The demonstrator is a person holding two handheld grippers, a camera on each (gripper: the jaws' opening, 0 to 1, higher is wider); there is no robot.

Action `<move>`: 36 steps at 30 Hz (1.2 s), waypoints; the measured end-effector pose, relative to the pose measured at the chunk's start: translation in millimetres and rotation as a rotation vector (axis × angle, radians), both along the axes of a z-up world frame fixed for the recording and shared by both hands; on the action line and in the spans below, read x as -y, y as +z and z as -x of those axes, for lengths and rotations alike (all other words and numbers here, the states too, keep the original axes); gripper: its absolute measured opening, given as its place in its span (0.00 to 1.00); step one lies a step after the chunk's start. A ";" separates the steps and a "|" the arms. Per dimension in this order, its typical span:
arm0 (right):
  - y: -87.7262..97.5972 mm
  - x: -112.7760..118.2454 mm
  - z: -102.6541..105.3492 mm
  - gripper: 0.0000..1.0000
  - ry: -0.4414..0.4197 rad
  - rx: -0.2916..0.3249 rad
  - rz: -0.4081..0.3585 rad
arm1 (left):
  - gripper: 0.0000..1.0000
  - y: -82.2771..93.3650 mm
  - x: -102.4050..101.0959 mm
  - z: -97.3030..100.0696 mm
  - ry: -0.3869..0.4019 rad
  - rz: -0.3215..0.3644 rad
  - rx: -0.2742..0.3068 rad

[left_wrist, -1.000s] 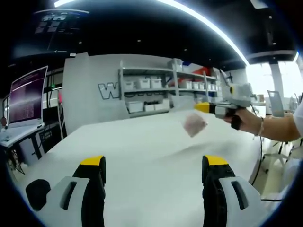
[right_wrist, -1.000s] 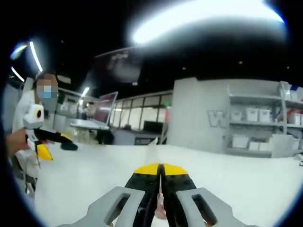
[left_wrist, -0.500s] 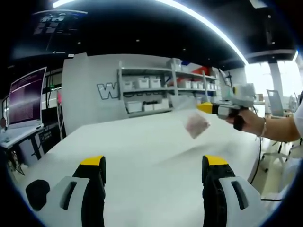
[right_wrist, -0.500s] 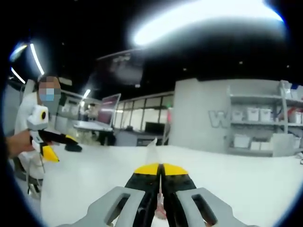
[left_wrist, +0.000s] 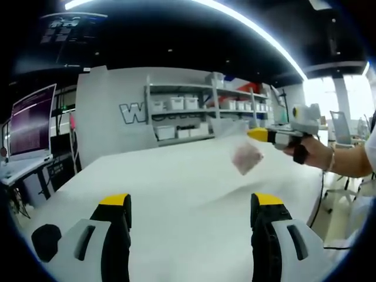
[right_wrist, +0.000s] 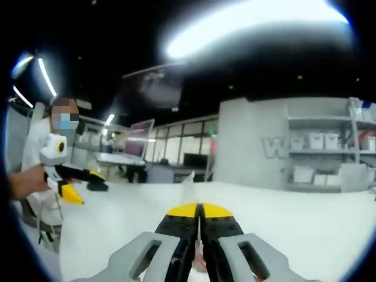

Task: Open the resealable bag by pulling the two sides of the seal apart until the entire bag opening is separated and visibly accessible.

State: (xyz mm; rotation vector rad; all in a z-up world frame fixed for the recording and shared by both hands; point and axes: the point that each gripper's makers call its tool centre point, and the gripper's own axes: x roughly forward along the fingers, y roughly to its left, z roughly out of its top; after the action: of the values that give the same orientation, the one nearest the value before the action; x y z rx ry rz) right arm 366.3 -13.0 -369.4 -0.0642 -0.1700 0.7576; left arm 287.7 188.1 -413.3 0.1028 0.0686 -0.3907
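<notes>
while one bag (left_wrist: 244, 154) hangs, two grippers

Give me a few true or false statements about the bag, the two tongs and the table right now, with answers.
1. The right tongs are shut on the resealable bag. True.
2. The left tongs grip the bag's other side. False: their jaws stand wide apart over the white table, holding nothing.
3. The bag lies flat on the table. False: it hangs in the air from the right tongs.
4. Shelves with white bins stand behind the table. True.
5. The monitor is dark. False: its screen is lit.
</notes>
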 end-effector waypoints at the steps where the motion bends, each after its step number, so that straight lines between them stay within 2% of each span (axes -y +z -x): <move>1: -0.6 0.0 1.0 0.00 0.000 0.000 0.000 | 0.82 0.0 0.2 0.0 -0.001 0.000 0.000; 36: -8.0 7.4 34.0 0.00 0.008 -0.016 -0.025 | 0.81 -1.0 1.9 5.0 -0.003 0.000 0.002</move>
State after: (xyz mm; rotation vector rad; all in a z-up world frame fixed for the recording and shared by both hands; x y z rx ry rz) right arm 332.3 -20.5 -377.3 -0.0341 -0.1643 0.7636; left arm 282.6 186.2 -414.3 0.1036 0.0661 -0.3933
